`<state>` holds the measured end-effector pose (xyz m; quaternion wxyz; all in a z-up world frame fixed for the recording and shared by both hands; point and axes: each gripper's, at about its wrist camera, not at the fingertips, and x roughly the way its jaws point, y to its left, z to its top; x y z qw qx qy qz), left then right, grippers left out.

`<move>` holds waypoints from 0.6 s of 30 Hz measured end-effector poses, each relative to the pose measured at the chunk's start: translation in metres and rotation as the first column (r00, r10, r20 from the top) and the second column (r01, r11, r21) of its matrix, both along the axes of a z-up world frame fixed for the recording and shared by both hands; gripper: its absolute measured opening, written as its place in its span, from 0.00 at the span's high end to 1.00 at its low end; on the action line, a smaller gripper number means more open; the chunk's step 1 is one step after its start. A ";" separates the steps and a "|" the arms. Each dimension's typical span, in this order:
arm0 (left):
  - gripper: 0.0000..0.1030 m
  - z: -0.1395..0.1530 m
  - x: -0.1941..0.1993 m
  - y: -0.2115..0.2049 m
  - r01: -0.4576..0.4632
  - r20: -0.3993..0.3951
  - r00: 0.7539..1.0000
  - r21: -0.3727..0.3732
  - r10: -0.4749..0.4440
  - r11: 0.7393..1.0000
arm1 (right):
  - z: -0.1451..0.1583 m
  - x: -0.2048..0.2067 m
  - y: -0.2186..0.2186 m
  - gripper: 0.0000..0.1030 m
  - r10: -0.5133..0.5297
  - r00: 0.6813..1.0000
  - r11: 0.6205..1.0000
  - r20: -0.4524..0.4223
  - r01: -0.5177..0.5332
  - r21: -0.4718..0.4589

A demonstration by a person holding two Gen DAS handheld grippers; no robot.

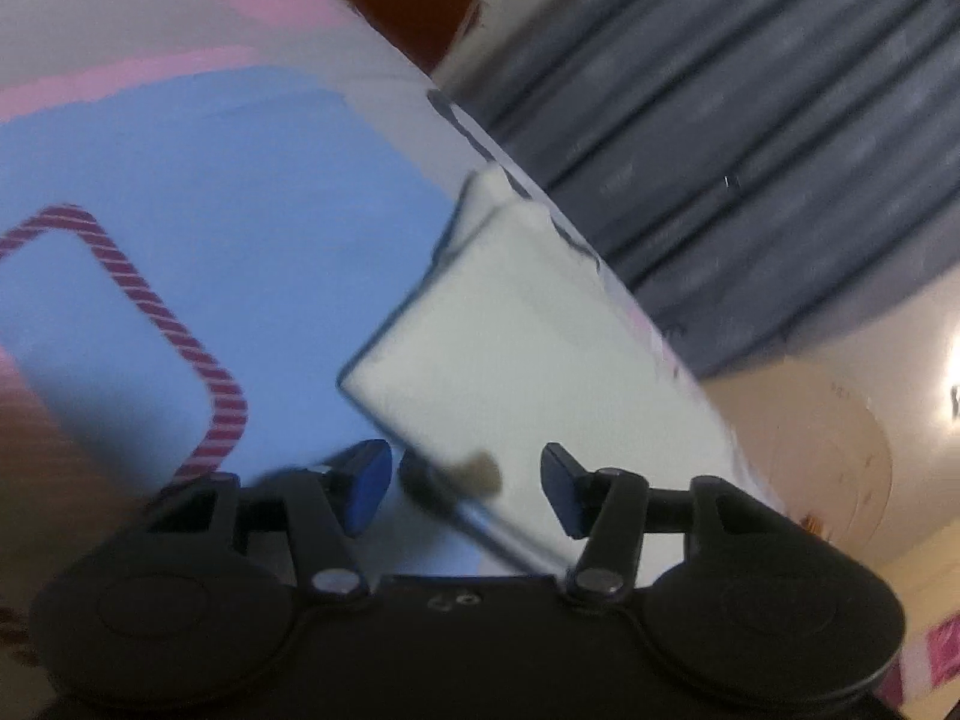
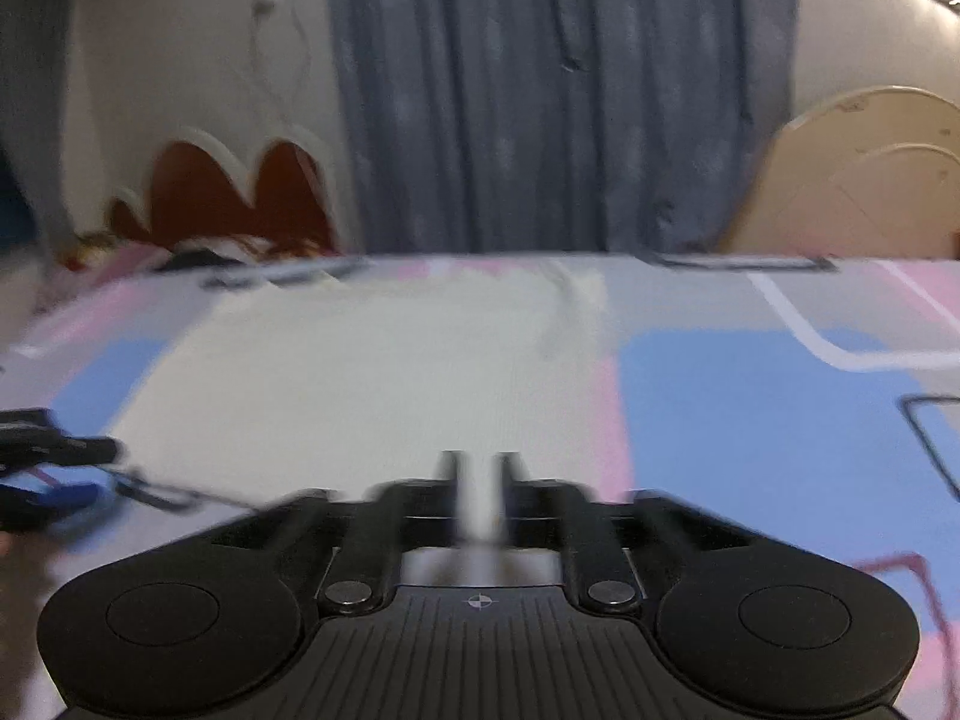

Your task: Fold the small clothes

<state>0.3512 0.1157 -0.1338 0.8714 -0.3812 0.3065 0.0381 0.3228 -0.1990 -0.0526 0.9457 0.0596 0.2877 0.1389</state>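
A pale cream garment [image 1: 528, 330] lies folded flat on the bed sheet [image 1: 240, 180]. Its near edge, with a small tan tag [image 1: 480, 471], reaches in between the blue pads [image 1: 366, 480] of my left gripper [image 1: 465, 489]. That gripper is open and its pads stand clear of the cloth. In the right wrist view the cream garment [image 2: 372, 372] spreads ahead of my right gripper [image 2: 479, 474]. Its fingers are together with a thin pale strip of the garment's near edge pinched between them. My left gripper [image 2: 54, 474] shows at the garment's left edge. Both views are blurred.
The sheet [image 2: 750, 408] has blue, pink and grey patches. A grey-blue curtain [image 2: 540, 90] hangs beyond the bed's far edge. A red headboard shape [image 2: 234, 192] and bundled cloth sit at the far left. A cream arched panel [image 2: 858, 180] stands at the far right.
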 end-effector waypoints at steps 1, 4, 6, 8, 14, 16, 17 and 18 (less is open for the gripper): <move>0.49 -0.002 0.005 0.000 -0.018 0.013 1.000 -0.013 0.018 1.000 | 0.002 0.005 0.005 1.00 0.013 1.000 1.000 0.002 -0.013 0.003; 0.49 -0.009 0.020 0.003 -0.079 0.042 0.996 -0.096 0.083 0.992 | 0.003 0.024 0.021 1.00 0.050 0.999 0.999 0.013 -0.051 0.018; 0.51 -0.012 0.030 0.003 -0.099 0.049 0.993 -0.121 0.106 0.988 | -0.002 0.043 0.030 1.00 0.067 0.998 0.997 0.011 -0.067 0.026; 0.54 -0.012 0.038 0.001 -0.107 0.049 0.992 -0.108 0.113 0.988 | -0.009 0.064 0.037 1.00 0.073 0.997 0.996 0.002 -0.073 0.043; 0.55 -0.014 0.056 -0.009 -0.136 0.078 0.987 -0.074 0.142 0.988 | -0.028 0.116 0.062 1.00 0.098 0.994 0.993 -0.041 -0.095 0.075; 0.74 -0.015 0.059 -0.010 -0.138 0.069 0.988 -0.059 0.142 0.989 | -0.032 0.127 0.072 1.00 0.114 0.992 0.991 -0.045 -0.111 0.077; 0.94 -0.017 0.060 -0.008 -0.133 0.039 0.990 -0.060 0.135 0.989 | -0.034 0.130 0.075 1.00 0.121 0.992 0.990 -0.044 -0.118 0.078; 0.94 -0.018 0.059 -0.006 -0.135 0.033 0.990 -0.082 0.138 0.988 | -0.035 0.133 0.077 1.00 0.126 0.991 0.989 -0.042 -0.123 0.081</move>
